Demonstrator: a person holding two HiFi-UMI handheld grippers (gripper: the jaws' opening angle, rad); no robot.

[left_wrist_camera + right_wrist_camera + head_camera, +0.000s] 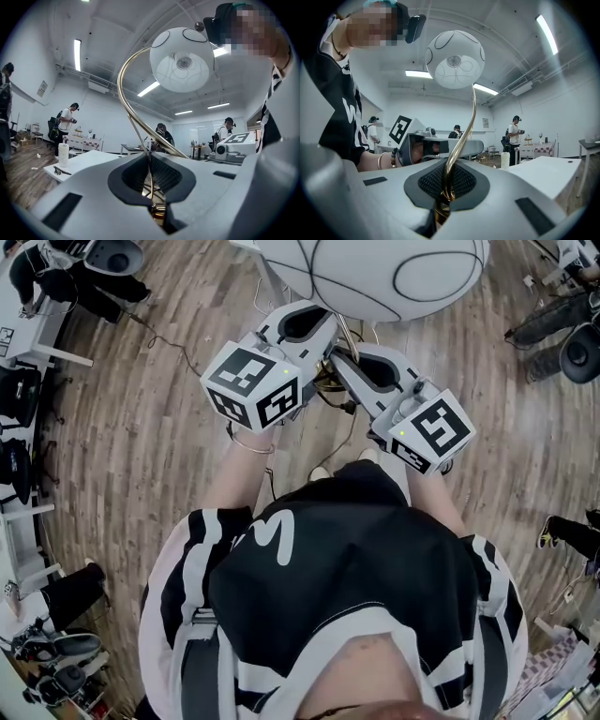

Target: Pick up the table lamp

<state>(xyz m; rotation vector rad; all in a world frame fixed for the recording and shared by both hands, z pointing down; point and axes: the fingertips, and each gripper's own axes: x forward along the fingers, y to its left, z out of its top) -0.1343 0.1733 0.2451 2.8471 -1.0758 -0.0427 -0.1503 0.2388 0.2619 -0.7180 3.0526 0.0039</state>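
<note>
Carrying of a white globe-shaded table lamp (454, 58) by its curved brass-coloured stem (475, 110)

Left gripper (151, 180) and right gripper (444, 190) each have their fingers clenched on the stem low down, almost tip to tip, with the lamp held in front of the person over the wooden plank floor (141, 456). Its weight looks to sit high above the grip, so both hands should travel together, level and unhurried, without slackening.
</note>
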